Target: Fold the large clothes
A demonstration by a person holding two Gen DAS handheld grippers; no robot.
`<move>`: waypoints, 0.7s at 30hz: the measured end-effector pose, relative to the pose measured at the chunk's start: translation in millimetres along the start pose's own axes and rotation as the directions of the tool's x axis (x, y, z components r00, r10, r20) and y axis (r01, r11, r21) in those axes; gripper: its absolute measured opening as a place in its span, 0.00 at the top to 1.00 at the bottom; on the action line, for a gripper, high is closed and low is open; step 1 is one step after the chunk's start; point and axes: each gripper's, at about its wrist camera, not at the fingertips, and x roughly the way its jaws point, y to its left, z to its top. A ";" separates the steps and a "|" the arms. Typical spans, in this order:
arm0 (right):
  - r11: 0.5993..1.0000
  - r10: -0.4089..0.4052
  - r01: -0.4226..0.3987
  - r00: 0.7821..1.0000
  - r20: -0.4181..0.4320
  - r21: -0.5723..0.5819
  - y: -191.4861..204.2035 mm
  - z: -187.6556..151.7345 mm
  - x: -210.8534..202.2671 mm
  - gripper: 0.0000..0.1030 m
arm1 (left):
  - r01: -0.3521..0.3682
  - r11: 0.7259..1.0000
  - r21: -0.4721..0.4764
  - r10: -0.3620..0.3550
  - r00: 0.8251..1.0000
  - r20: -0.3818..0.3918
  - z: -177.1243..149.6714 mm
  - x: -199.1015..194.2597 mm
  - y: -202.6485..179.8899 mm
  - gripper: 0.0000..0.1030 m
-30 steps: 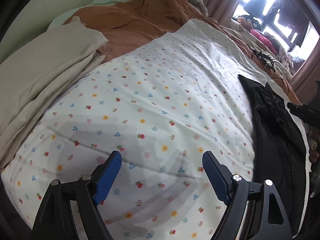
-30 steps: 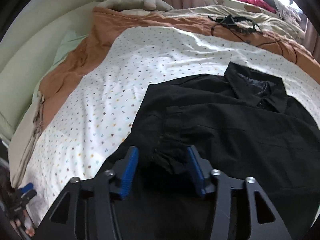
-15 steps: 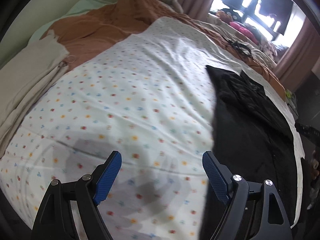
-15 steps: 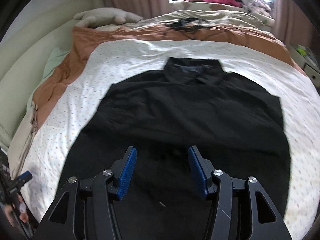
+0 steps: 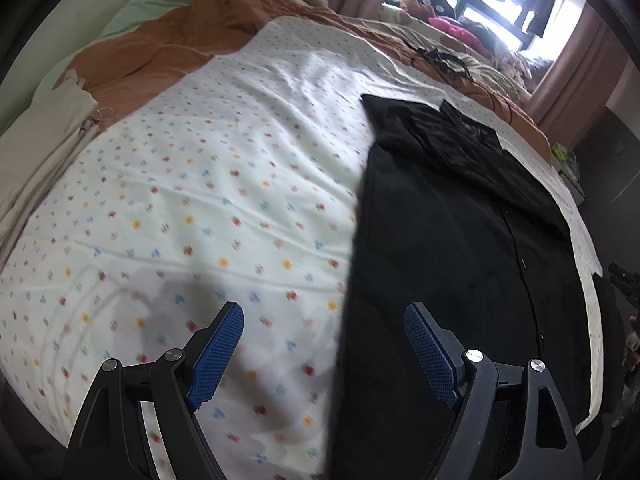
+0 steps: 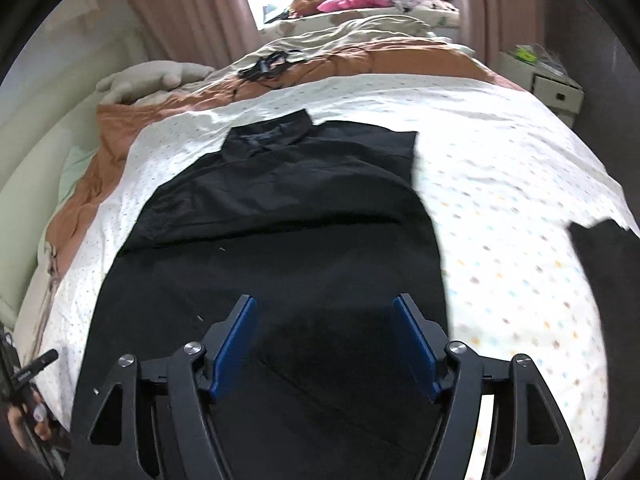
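A wide bed fills both views, covered by a white flower-dotted sheet with an orange-brown quilt bunched along its far left side and cream bedding folded at the left edge. At the far end hang pinkish curtains around a bright window, with a heap of mixed clothes below it.

The black shirt lies flat on the sheet, collar toward the far end, its sleeves folded in across the body, button line running along its length in the left wrist view.

The right gripper hovers over the near hem of the shirt; its jaws are opening and nothing is caught between the blue pads, only cloth lying beneath them. The left gripper stands wide apart and empty over the shirt's left edge, its left finger above bare sheet, its right finger above black fabric.

A tangle of black cable rests on the far quilt.
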 end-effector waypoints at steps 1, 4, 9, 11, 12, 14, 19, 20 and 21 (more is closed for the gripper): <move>1.000 0.000 0.000 1.000 0.000 0.006 -7.0 -5.2 -3.2 0.32 | 0.002 1.000 0.001 -0.002 1.000 -0.003 -2.7 0.2 -2.2 0.19; 1.000 -0.007 0.007 1.000 -0.003 0.027 -27.0 -23.2 -11.3 0.32 | 0.011 1.000 0.007 -0.011 1.000 -0.015 -12.7 2.0 -8.5 0.22; 0.997 -0.005 0.006 1.000 -0.012 0.079 -56.1 -58.1 -19.1 0.32 | 0.007 1.000 0.028 -0.005 0.999 -0.039 -28.2 6.8 -17.4 0.28; 0.995 -0.005 0.007 1.000 -0.022 0.096 -68.2 -75.8 -20.2 0.32 | 0.002 0.999 0.038 -0.001 0.999 -0.044 -34.4 8.0 -20.0 0.28; 0.995 -0.005 0.008 1.000 -0.030 0.101 -73.1 -83.7 -19.9 0.32 | 0.003 0.999 0.042 -0.001 0.999 -0.046 -38.0 8.3 -21.1 0.29; 0.994 -0.008 0.014 0.999 -0.049 0.110 -81.4 -98.5 -18.6 0.32 | 0.005 0.999 0.046 -0.003 0.999 -0.049 -44.5 8.4 -23.1 0.29; 0.990 0.005 0.004 0.998 -0.063 0.140 -96.1 -131.4 -22.8 0.32 | 0.021 0.998 0.057 -0.017 0.998 -0.065 -59.2 10.1 -25.8 0.34; 0.989 0.011 -0.002 0.998 -0.063 0.147 -97.7 -137.7 -24.1 0.32 | 0.027 0.998 0.059 -0.022 0.997 -0.073 -62.6 11.2 -25.9 0.36; 0.988 0.015 -0.005 0.998 -0.063 0.153 -98.6 -142.3 -24.9 0.32 | 0.033 0.998 0.061 -0.028 0.996 -0.081 -66.3 12.2 -25.6 0.37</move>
